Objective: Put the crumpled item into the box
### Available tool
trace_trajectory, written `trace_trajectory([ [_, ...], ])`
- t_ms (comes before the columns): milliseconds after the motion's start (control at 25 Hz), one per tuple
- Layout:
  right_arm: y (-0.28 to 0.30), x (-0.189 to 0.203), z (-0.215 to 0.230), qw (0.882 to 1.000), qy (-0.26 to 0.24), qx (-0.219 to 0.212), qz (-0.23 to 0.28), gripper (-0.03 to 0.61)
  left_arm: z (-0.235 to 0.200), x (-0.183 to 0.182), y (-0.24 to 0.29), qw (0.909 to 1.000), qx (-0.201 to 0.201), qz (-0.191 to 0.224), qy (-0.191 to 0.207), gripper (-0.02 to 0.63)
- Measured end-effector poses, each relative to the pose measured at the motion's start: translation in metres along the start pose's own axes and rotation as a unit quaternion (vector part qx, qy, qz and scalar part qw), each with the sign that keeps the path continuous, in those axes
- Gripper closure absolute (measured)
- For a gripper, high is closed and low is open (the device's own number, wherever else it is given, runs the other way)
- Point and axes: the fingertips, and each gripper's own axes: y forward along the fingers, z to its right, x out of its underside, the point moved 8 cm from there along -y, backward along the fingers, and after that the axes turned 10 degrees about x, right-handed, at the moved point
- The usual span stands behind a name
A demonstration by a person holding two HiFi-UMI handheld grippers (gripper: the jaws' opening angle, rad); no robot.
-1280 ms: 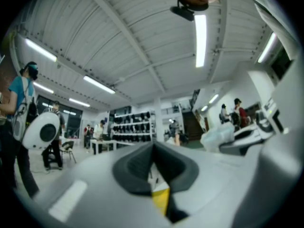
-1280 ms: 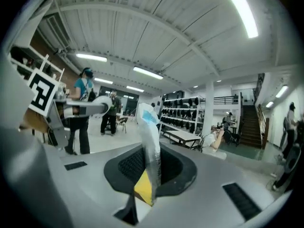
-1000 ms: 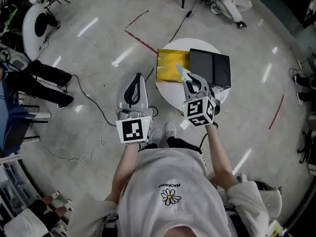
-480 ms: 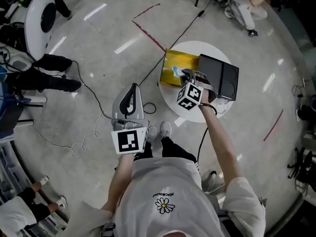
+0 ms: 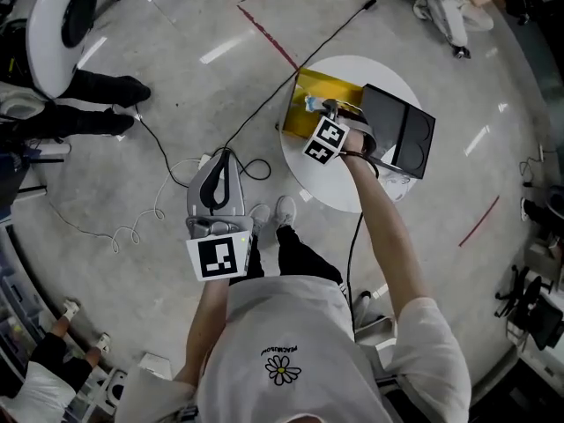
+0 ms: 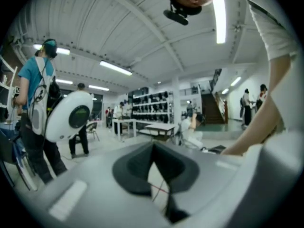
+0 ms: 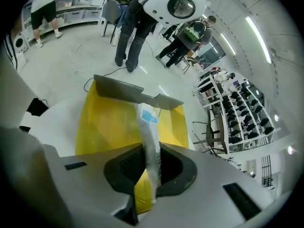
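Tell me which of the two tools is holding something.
The right tool: it pinches a crumpled white-and-blue wrapper above the yellow box. The left tool has its jaws shut on nothing.

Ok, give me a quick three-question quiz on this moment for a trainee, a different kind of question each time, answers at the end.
1. Multiple choice: what is the right gripper clamped on? A) a crumpled white packet B) a black cable C) nothing
2. True or false: the left gripper is off the round table, out over the floor, with its jaws together and empty.
3. Short answer: what colour is the open box that the packet hangs over?
Key: 1 A; 2 true; 3 yellow.
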Motion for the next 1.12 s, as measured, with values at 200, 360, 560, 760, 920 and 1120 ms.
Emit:
trace_trajectory([
  [200,0.016,0.001,0.000,1.000,0.025,-0.012,-0.005,0.531,0.000,0.012,0.005,0.9999,-0.001,-0.010,-0.005,0.614],
  [360,0.016,0.003,0.001,0.996,0.070,-0.047,0.005,0.493,0.003,0.013,0.008,0.9999,-0.001,-0.016,0.000,0.614],
  [560,0.014,0.001,0.002,0.994,0.084,-0.074,0.015,0.408,0.004,0.014,0.009,0.9999,0.002,-0.017,0.000,0.614],
  [760,0.012,-0.001,0.001,0.991,0.086,-0.103,0.023,0.349,0.005,0.013,0.010,0.9999,0.001,-0.015,-0.002,0.614],
  [920,0.009,0.000,0.002,0.988,0.094,-0.123,0.026,0.308,0.007,0.013,0.010,0.9999,0.002,-0.013,-0.002,0.614],
  [1120,0.000,0.000,0.013,0.988,0.097,-0.112,0.033,0.308,0.008,0.006,0.009,1.0000,0.004,-0.004,0.001,0.614],
])
